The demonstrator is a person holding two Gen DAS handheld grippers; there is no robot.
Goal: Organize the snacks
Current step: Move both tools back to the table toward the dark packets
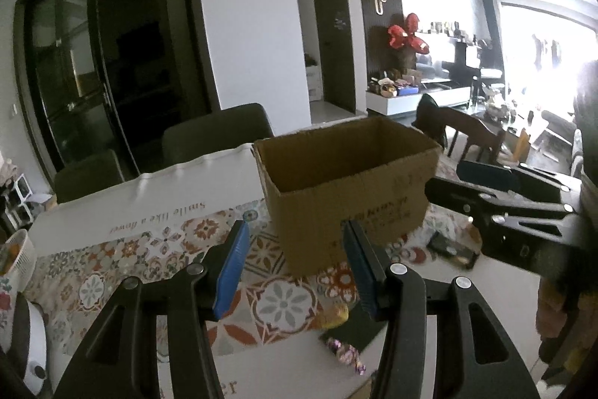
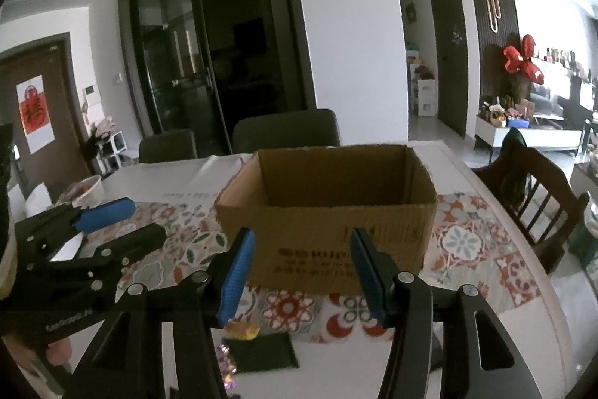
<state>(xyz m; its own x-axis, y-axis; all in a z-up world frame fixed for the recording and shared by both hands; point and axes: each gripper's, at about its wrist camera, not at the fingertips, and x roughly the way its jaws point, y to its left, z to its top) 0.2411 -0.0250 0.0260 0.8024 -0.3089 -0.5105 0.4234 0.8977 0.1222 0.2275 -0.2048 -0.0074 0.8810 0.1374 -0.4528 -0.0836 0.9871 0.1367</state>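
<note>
At the left edge of the desk (image 2: pixel 486 305), a white basket (image 1: pixel 20 251) is seen, its contents too blurred to name. Just inward from it, a patterned cloth (image 1: pixel 112 272) with floral tiles is spread over the desk surface, with a line of script printed along its far border.

The left gripper (image 1: pixel 295 268) is held above the near part of the desk, its jaws spread wide with nothing between them. In the right wrist view the same gripper is seen from the side at the left, over the cloth.

Near the near edge, below the left gripper, three snacks are found close together: a yellow-wrapped candy (image 1: pixel 334 315), a purple-wrapped candy (image 1: pixel 345 354) nearer the edge, and a dark green flat packet (image 2: pixel 261 348) just beside them. The yellow candy touches the packet's far edge in the right wrist view.

Toward the middle of the desk, an open cardboard box (image 2: pixel 325 212) is set upright on the cloth; its inside is visible only in part and nothing can be made out in it.

The right gripper (image 2: pixel 302 272) is held in front of the box, its jaws likewise spread and holding nothing. To the right of the box, a small dark packet (image 1: pixel 452 249) is seen lying on the cloth. Beyond the right edge, a wooden chair (image 2: pixel 523 189) is placed.
</note>
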